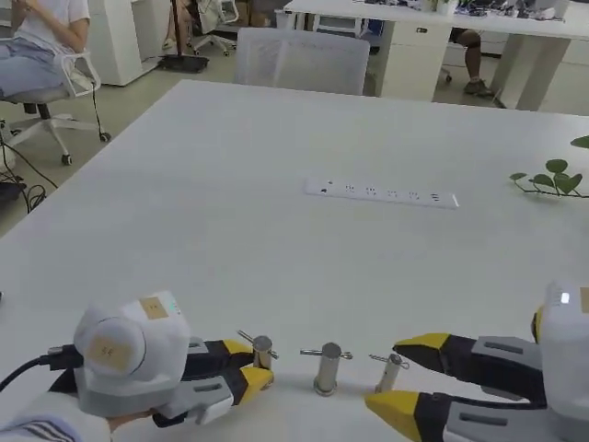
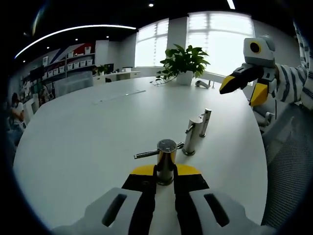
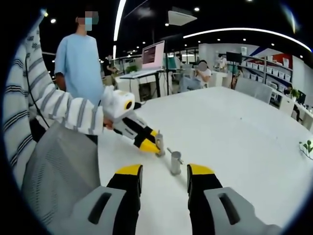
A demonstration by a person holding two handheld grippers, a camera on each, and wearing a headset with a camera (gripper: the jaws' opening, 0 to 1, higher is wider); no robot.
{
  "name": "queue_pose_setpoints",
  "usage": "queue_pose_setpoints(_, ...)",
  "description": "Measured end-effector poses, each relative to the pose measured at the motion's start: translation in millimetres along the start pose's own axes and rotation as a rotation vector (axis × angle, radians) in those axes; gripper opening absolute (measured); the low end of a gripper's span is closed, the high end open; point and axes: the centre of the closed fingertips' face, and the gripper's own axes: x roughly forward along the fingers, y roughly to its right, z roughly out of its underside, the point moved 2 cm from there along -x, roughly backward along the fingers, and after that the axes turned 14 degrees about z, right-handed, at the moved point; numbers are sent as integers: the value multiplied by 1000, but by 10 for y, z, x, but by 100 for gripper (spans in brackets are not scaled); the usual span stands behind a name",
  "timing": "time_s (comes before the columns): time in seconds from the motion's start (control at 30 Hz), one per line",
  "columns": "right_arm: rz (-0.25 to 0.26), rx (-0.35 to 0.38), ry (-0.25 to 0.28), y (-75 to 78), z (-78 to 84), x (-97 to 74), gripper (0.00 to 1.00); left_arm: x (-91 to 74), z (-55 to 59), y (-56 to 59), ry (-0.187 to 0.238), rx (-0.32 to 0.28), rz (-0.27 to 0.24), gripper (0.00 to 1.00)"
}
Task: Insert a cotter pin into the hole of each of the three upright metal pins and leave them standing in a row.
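Note:
Three upright metal pins stand in a row near the table's front edge, each with a cotter pin through its top. My left gripper (image 1: 264, 366) (image 2: 166, 171) is shut on the left pin (image 1: 262, 354) (image 2: 166, 160). The middle pin (image 1: 327, 368) (image 2: 191, 137) and the right pin (image 1: 391, 371) (image 2: 205, 121) stand free. My right gripper (image 1: 405, 378) (image 3: 165, 171) is open, its yellow jaw tips on either side of the right pin without touching it. In the right gripper view a pin (image 3: 175, 162) stands just ahead of the jaws, and the left gripper (image 3: 149, 142) holds another beyond it.
A white power strip (image 1: 382, 193) lies mid-table. Plant leaves (image 1: 552, 180) reach in at the right edge, from a potted plant (image 2: 183, 61). A grey chair (image 1: 304, 60) stands at the far side. A person (image 3: 78, 58) stands behind the left gripper.

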Motion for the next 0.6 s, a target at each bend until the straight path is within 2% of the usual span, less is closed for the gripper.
queue_pose_setpoints(0.27, 39, 39, 3, 77, 76, -74, 44, -2, -1, 8, 2, -27, -59, 11)
queue_pose_setpoints(0.5, 49, 63, 2, 85, 119, -143, 50, -8, 8, 25, 5, -59, -111, 11)
queue_pose_setpoints(0.53, 53, 67, 3, 89, 121, -158, 50, -10, 12, 26, 17, -87, -120, 11)
queue_pose_setpoints(0.6, 59, 72, 9, 97, 123, -176, 50, -12, 16, 37, 17, -77, -136, 11)
